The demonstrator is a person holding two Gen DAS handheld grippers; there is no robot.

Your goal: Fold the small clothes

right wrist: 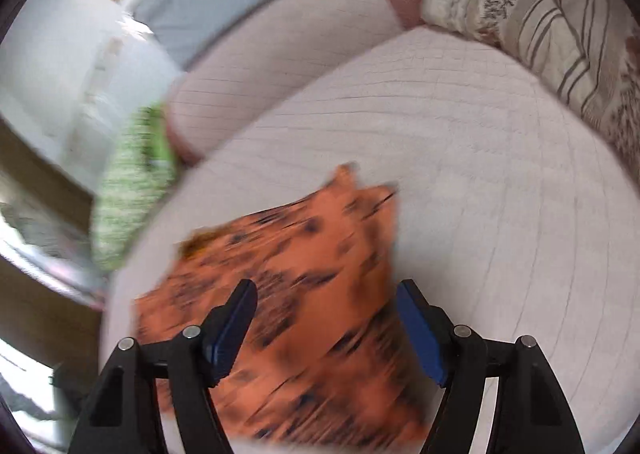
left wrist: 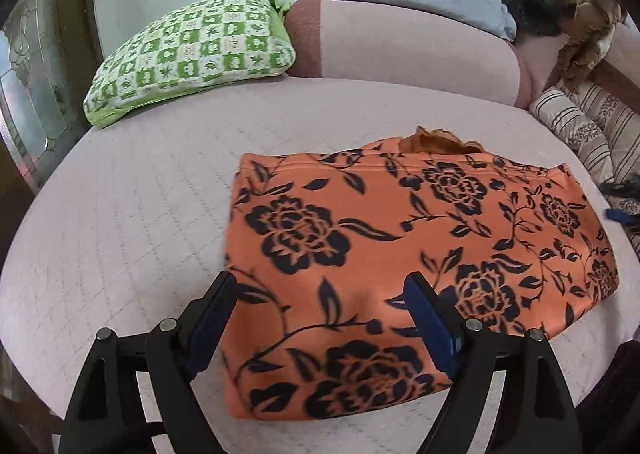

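The folded orange cloth (left wrist: 400, 250) lies on the bed (left wrist: 120, 234) under both spread-apart claws, left (left wrist: 322, 286) and right (right wrist: 324, 294).

No readable text, label or number shows anywhere

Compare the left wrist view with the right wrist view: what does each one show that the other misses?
Only the left wrist view shows the sharp black flower print, the dark and brown clothes heaped at the far right, and the right gripper's blue tip at the frame edge. Only the right wrist view shows the bare bedspread right of the garment; it is motion-blurred. Both show the orange floral garment lying folded, the green checked pillow, the striped bedding, and an open gripper over the garment: left gripper, right gripper.
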